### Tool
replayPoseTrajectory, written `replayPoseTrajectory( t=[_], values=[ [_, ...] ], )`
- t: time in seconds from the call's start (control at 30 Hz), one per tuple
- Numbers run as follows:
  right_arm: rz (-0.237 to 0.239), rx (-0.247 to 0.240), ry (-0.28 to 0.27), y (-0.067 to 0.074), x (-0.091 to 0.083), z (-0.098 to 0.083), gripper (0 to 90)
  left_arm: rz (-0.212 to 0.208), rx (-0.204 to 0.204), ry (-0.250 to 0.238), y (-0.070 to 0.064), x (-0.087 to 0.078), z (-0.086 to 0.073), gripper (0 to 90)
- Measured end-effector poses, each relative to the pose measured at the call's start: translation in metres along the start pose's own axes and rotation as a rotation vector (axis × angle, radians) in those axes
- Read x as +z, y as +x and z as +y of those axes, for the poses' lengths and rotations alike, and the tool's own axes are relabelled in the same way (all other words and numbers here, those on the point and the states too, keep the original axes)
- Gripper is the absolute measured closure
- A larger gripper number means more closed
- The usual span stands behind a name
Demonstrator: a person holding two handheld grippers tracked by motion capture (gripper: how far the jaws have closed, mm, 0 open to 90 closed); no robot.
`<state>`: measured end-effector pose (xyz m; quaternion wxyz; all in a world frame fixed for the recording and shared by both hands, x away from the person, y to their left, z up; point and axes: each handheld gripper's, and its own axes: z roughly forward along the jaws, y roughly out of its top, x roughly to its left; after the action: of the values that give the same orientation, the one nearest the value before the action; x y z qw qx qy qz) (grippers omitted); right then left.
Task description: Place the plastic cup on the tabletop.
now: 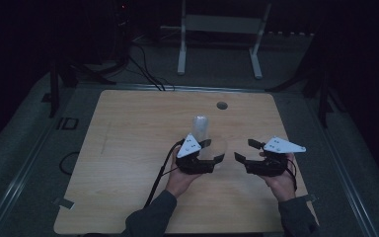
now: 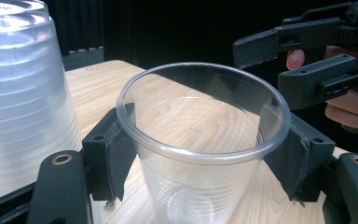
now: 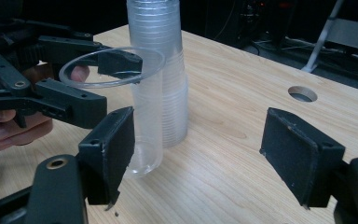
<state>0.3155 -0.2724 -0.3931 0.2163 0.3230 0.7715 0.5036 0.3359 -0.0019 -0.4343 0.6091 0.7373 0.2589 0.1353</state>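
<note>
A single clear plastic cup [image 2: 193,184] stands upright between the jaws of my left gripper [image 2: 204,154], whose pads press on its wall just under the rim. In the right gripper view this cup [image 3: 142,140] reaches down to the tabletop, beside a tall stack of clear cups [image 3: 161,70]. The stack [image 1: 200,127] rises just behind my left gripper [image 1: 214,150] in the high view. My right gripper [image 1: 244,149] is level with it to the right, jaws wide apart with nothing between them [image 3: 209,154].
The wooden table [image 1: 128,148] has a round hole [image 1: 222,105] near its far edge. A white metal frame [image 1: 222,29] and cables lie on the dark floor beyond the table.
</note>
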Motion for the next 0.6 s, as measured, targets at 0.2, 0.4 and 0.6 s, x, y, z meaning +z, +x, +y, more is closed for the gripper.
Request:
replayPoseTrajectory(
  t=[0.2, 0.4, 0.6],
  values=[
    [-0.001, 0.000, -0.002, -0.0003, -0.0006, 0.0005, 25.6, 0.005, 0.000, 0.003, 0.0010, 0.0016, -0.0020, 29.2],
    [0.001, -0.005, 0.001, -0.0002, -0.0003, 0.0003, 25.7, 0.006, 0.004, 0.010, 0.0008, 0.0041, -0.0046, 29.1],
    [-0.001, -0.002, -0.002, -0.0001, -0.0005, 0.0005, 25.7, 0.004, 0.002, 0.009, 0.0002, 0.0061, -0.0059, 29.0]
  ],
)
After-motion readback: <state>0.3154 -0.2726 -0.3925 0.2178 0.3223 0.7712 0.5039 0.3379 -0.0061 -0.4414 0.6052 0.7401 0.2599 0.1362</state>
